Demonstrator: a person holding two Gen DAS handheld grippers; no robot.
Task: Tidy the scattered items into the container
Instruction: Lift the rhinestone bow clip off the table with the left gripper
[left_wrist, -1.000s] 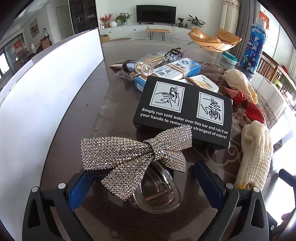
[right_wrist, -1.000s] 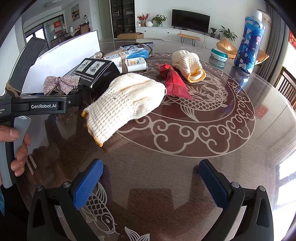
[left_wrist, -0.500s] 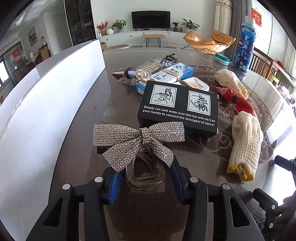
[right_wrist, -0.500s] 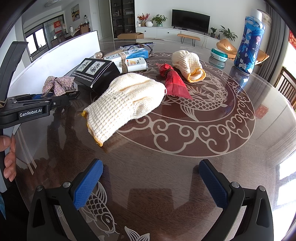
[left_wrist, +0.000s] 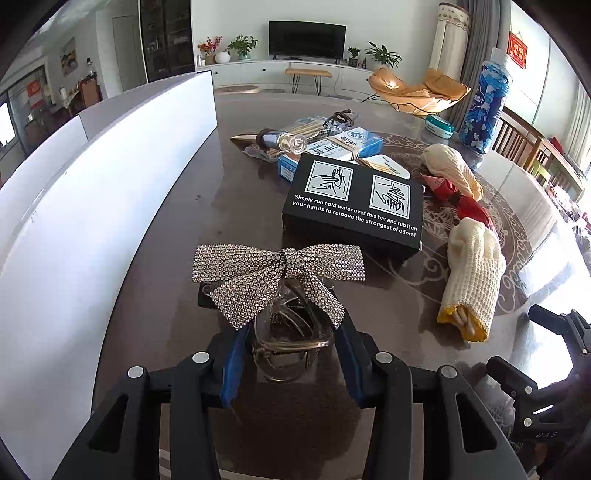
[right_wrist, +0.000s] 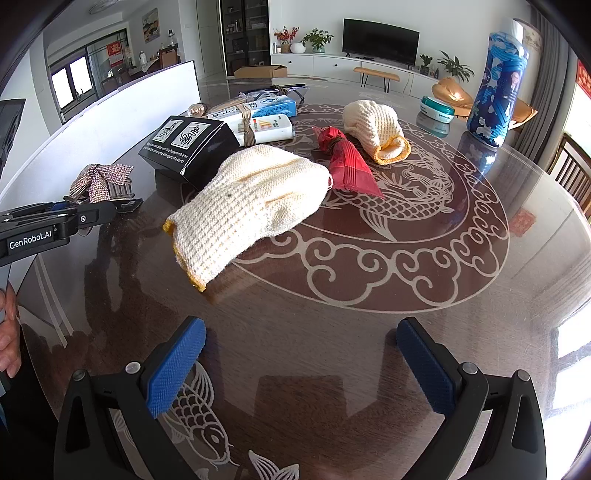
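A rhinestone bow hair clip (left_wrist: 277, 269) with a clear plastic claw sits between the blue pads of my left gripper (left_wrist: 291, 347). The jaws are still closing and both pads press on the claw's sides. The clip hangs just above the dark table, with its shadow beneath it. From the right wrist view, the bow (right_wrist: 101, 179) shows at the tip of the left gripper (right_wrist: 110, 210). A long white container wall (left_wrist: 110, 192) runs along the left of the clip. My right gripper (right_wrist: 299, 354) stands open over bare table with nothing between its fingers.
Beyond the clip lie a black box (left_wrist: 354, 206), blue-and-white packs (left_wrist: 343, 146) and a glass bottle (left_wrist: 291, 140). To the right are two cream knitted gloves (right_wrist: 251, 206) (right_wrist: 373, 125), a red packet (right_wrist: 347, 162), a blue cylinder (right_wrist: 495, 88) and a teal tin (right_wrist: 437, 107).
My left gripper's jaws went from wide open to closed on the clip's clear claw. The clip then rose slightly off the table. The right gripper has not moved.
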